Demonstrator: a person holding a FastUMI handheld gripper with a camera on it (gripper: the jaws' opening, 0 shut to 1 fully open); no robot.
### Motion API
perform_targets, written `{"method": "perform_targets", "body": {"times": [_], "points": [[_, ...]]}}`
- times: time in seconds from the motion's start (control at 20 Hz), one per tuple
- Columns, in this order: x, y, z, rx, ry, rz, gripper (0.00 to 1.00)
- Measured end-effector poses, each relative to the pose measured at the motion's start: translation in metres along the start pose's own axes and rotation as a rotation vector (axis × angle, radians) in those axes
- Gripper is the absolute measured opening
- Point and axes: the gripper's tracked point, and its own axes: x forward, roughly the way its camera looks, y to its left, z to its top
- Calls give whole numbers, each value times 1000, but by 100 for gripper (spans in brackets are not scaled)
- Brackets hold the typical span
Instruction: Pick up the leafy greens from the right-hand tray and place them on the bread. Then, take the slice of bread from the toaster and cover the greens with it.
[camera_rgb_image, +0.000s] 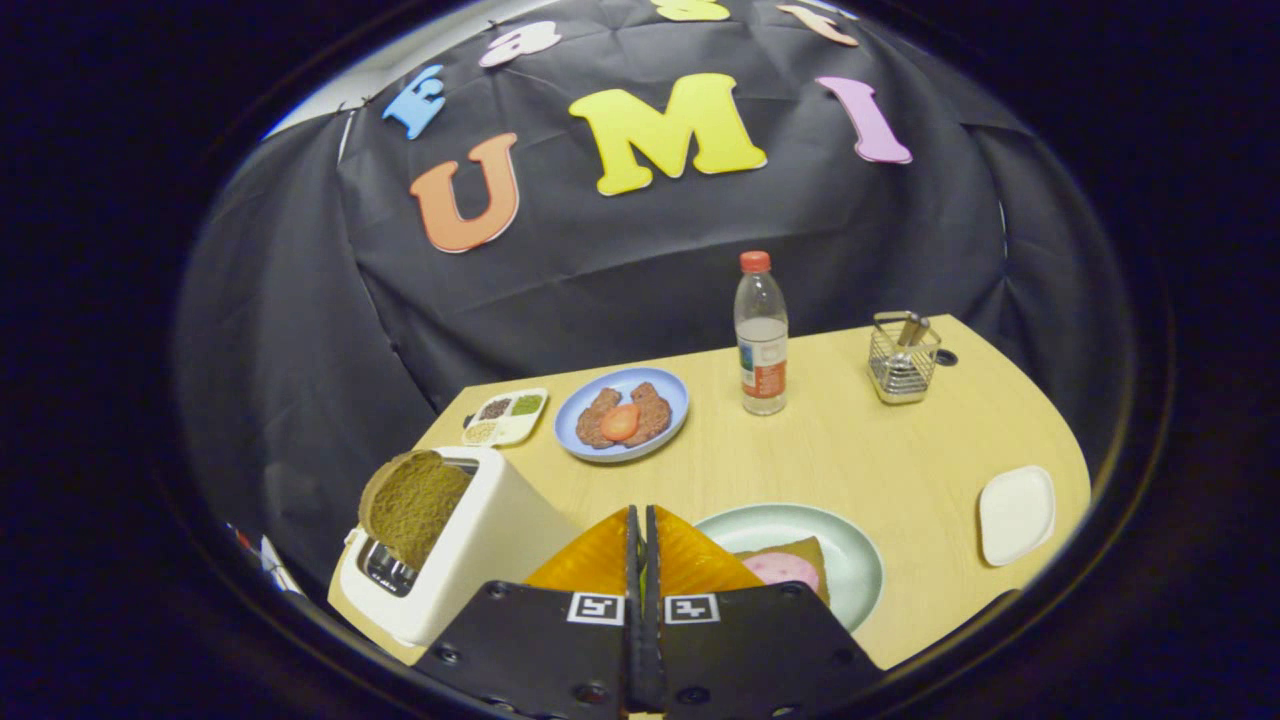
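My gripper is shut, its fingers pressed together with nothing seen between them. It hovers over the near edge of the table. Left of the fingers stands a white toaster with a brown slice of bread sticking up out of its slot. Just right of the fingers a pale green plate holds a slice of bread with a pink round slice on it, partly hidden by my right finger. Farther right lies a small white tray, its surface plain white.
Beyond the fingers sits a blue plate with brown patties and a tomato slice. A small compartment dish lies to its left. A water bottle and a wire utensil basket stand at the back of the wooden table.
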Motion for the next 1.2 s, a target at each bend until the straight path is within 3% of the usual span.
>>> {"method": "perform_targets", "body": {"times": [0.35,0.4,0.45,0.6,0.85,1.0,1.2], "points": [[8,-59,-13,35,31,-87,2],[9,-69,-15,33,33,-100,8],[6,-77,-17,30,34,-112,7],[0,-93,-17,8,39,-142,28],[-40,-105,23,-75,-80,-176,86],[-82,-94,52,-140,-148,-187,94],[-135,-38,94,-260,-285,-134,95]]}}
